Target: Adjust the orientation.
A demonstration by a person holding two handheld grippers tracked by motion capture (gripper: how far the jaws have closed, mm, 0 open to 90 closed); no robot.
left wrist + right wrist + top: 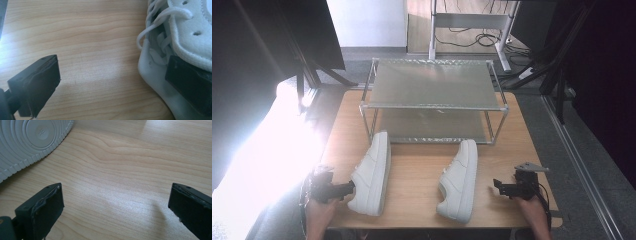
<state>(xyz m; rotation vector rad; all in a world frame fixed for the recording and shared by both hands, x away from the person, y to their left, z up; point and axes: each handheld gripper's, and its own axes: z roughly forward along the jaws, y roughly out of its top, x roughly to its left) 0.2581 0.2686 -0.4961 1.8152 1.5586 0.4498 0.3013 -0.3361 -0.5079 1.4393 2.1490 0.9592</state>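
Gaping wide, left gripper point(110, 82) jaws, left shoe point(180, 50) against one jaw, ungripped

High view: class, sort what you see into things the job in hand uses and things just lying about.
In use:
left white leather sneaker
right white leather sneaker
left gripper
right gripper

Lying about:
two-tier metal shelf rack
floor cables

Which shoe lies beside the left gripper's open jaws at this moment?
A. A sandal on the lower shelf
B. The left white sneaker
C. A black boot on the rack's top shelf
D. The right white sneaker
B: in the high view the left gripper is beside the left white sneaker, and the left gripper view shows its laces and side by one jaw.
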